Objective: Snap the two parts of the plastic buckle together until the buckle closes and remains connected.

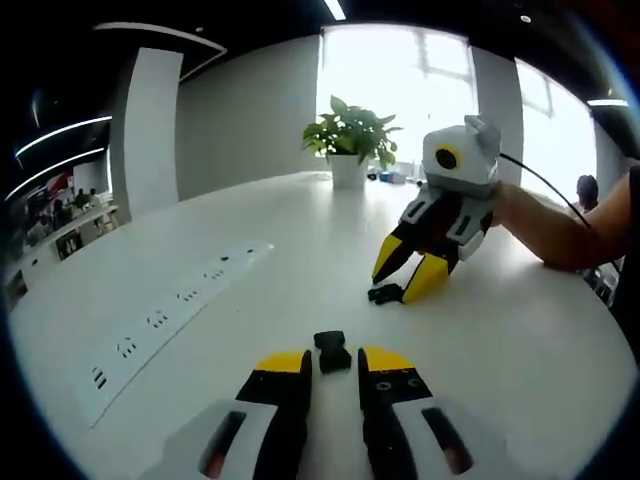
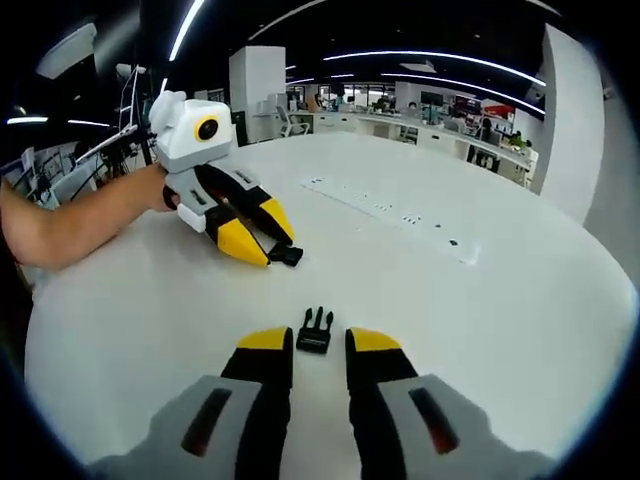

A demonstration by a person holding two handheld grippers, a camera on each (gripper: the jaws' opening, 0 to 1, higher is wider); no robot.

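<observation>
Both grippers' jaws spread, pinching nothing — centre each on its small black plastic buckle half (image 1: 332,351) (image 2: 314,331) lower-mid frame, then close squarely.

Daylight floods through the window (image 1: 420,70), which is blown out to white behind the plant (image 1: 350,135). Ceiling strip lights (image 2: 420,55) glow over the dimmer room. The white surface (image 2: 480,300) is evenly lit, shadows soft. Fisheye curvature bends edges; far detail blurs.
</observation>
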